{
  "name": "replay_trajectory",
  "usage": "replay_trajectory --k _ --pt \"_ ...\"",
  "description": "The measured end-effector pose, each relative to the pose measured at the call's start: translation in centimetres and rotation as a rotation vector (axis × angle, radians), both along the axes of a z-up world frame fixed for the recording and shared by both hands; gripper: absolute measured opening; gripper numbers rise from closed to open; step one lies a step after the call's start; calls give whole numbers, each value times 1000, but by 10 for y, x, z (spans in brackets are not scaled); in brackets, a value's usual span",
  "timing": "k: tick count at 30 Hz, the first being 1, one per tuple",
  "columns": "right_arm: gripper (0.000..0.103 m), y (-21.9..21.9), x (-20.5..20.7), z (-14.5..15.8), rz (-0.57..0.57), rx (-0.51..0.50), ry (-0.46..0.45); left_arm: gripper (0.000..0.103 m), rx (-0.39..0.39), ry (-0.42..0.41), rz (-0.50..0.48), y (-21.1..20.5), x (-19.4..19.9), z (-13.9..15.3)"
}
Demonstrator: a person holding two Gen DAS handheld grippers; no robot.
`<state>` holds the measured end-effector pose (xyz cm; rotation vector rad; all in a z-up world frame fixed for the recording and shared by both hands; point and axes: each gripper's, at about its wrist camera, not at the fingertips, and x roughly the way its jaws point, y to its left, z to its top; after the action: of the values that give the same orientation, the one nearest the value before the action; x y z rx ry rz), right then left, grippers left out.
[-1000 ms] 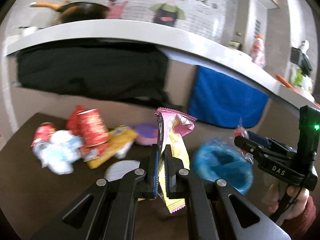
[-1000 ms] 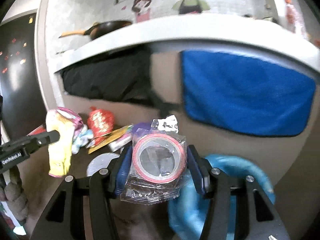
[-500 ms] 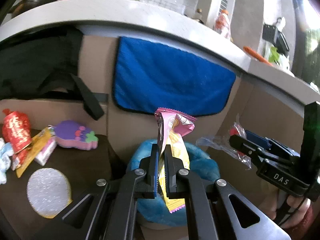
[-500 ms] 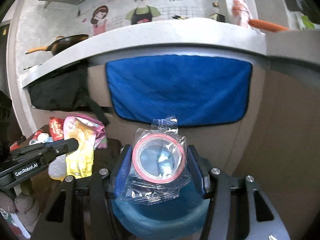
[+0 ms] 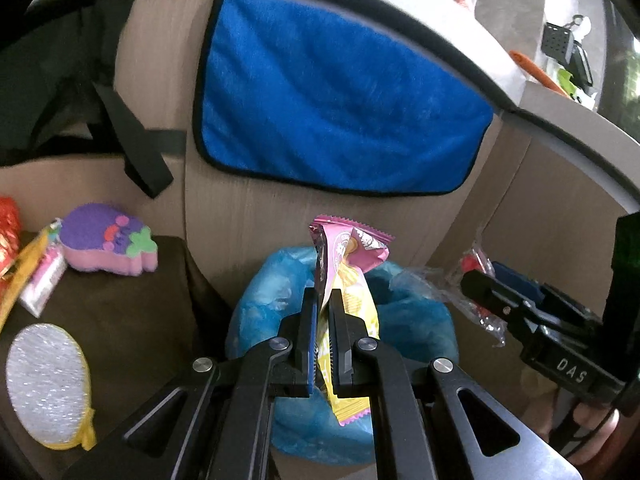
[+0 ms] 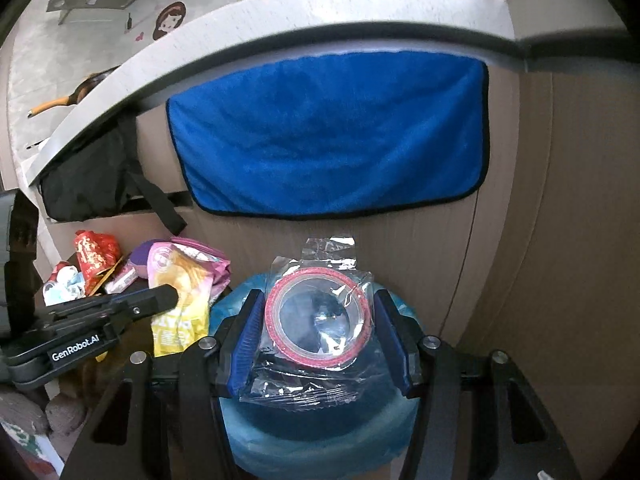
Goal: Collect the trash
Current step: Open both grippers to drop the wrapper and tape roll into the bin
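My left gripper (image 5: 325,300) is shut on a pink and yellow snack wrapper (image 5: 347,264), held upright over the bin lined with a blue bag (image 5: 416,320). My right gripper (image 6: 316,320) is shut on a clear plastic packet with a red tape roll (image 6: 316,312) inside, hanging above the same blue-lined bin (image 6: 320,440). In the right wrist view the left gripper (image 6: 166,294) and its wrapper (image 6: 180,300) sit at the left. The right gripper (image 5: 470,280) shows at the right of the left wrist view.
A dark low table (image 5: 120,312) at the left carries a purple and pink sponge (image 5: 106,246), a silver scouring pad (image 5: 44,380), a red packet (image 6: 96,256) and other wrappers. A blue towel (image 5: 332,104) hangs on the cabinet front behind the bin, under a grey counter (image 6: 280,20).
Both grippers have swung rightward from the table and sunk toward the blue-lined bin, each still holding its item. The bin now sits directly beneath them and looks larger.
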<state>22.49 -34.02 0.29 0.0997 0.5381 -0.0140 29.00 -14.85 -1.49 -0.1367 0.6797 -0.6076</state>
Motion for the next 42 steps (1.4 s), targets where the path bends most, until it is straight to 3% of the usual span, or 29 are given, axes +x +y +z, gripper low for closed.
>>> replay_trajectory --k 10,12,13,14,15,19,24,33,38,42 --pt "52 -10 10 -26 -17 35 35 6 15 55 -38 -19 20 -24" --pt "55 -12 10 -29 -23 40 27 20 -1 61 -55 -20 24 -27" --pt "62 -13 11 -30 -31 41 27 26 -15 64 -59 -19 26 -27" --pt "69 -15 10 -30 -34 44 22 39 -29 66 -53 -16 29 -27" --pt "71 -16 9 -30 -36 50 17 45 -42 67 -41 -12 31 -26" --pt "72 -22 5 -29 -48 59 11 50 -63 74 -13 4 37 -21" --pt "72 -23 -3 -26 -58 62 11 50 -34 30 28 28 25 -9" --pt "72 -2 -25 -11 -30 38 -14 51 43 -55 197 119 -14 7" --pt "72 37 -28 -2 36 8 -30 51 85 -102 306 186 -33 9" --pt "72 77 -23 1 117 -3 -43 56 64 -84 394 249 -42 5"
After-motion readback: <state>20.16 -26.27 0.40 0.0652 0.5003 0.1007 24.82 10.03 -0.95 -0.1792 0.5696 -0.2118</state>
